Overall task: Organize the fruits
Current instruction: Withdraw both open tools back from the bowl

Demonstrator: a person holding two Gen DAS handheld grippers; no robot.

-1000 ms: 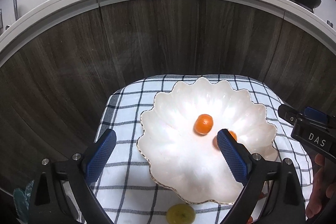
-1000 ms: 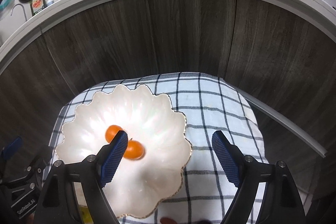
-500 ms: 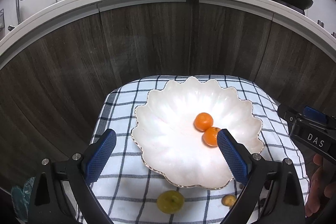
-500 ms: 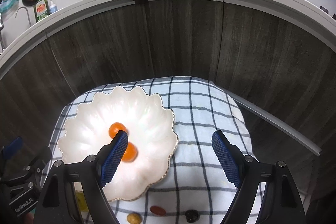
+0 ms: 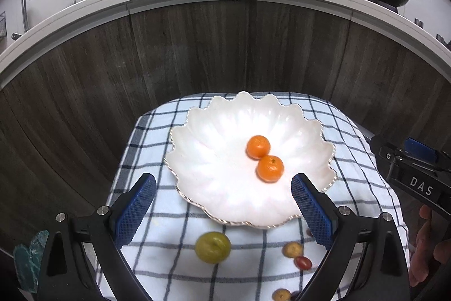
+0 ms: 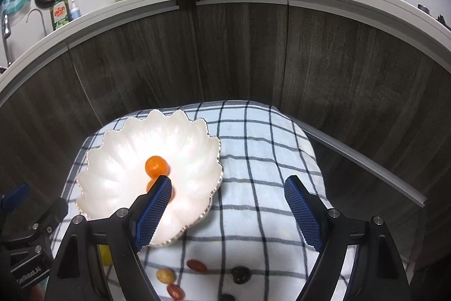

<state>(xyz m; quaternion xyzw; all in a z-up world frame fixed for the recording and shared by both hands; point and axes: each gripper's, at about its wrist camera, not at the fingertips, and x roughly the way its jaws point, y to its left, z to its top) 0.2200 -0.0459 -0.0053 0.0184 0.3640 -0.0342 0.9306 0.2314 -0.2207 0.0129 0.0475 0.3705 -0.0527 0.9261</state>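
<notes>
Both grippers hover released and empty above the checked cloth [image 5: 157, 253], the left gripper [image 5: 222, 212] and right gripper [image 6: 228, 212] each with jaws spread wide. Two oranges [image 5: 265, 158] touch inside the scalloped white dish [image 5: 214, 154]. The loose fruit lies below and nearer than the jaws: a green fruit [image 5: 212, 247] nearest the left, small tomatoes [image 6: 196, 265] nearest the right.

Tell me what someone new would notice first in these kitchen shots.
A white scalloped dish sits on a checked cloth, holding two oranges that touch each other. Nearer the cameras, off the dish, lie loose fruits: a green one and several small ones. Both grippers, left and right, hang open above with nothing between their fingers.
</notes>
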